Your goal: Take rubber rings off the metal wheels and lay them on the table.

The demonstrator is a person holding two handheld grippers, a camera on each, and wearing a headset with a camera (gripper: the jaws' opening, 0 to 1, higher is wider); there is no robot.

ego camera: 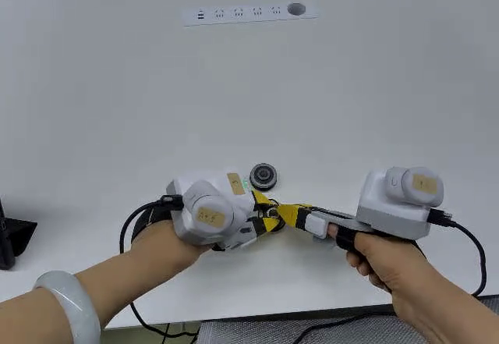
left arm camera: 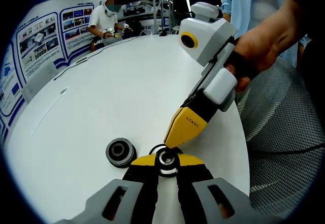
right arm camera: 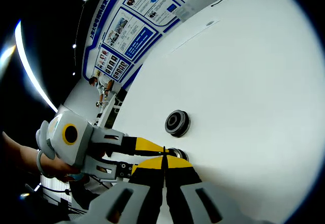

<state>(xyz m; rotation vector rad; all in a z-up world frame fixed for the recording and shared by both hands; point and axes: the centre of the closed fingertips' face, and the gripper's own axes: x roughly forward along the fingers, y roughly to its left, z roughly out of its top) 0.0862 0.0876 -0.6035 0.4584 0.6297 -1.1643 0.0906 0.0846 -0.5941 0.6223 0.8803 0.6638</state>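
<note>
left gripper (left arm camera: 167, 162): grasping metal wheel (left arm camera: 166, 157)
right gripper (left arm camera: 170, 140): clenched on its rubber ring (left arm camera: 154, 149)
second wheel (left arm camera: 121, 152): on bench (left arm camera: 101, 92), nearby

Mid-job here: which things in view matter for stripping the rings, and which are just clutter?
Job: left claw, shut on held wheel; right claw at that wheel; loose wheel; table.
Lying about: power strip; black object at table's left edge; cable.
</note>
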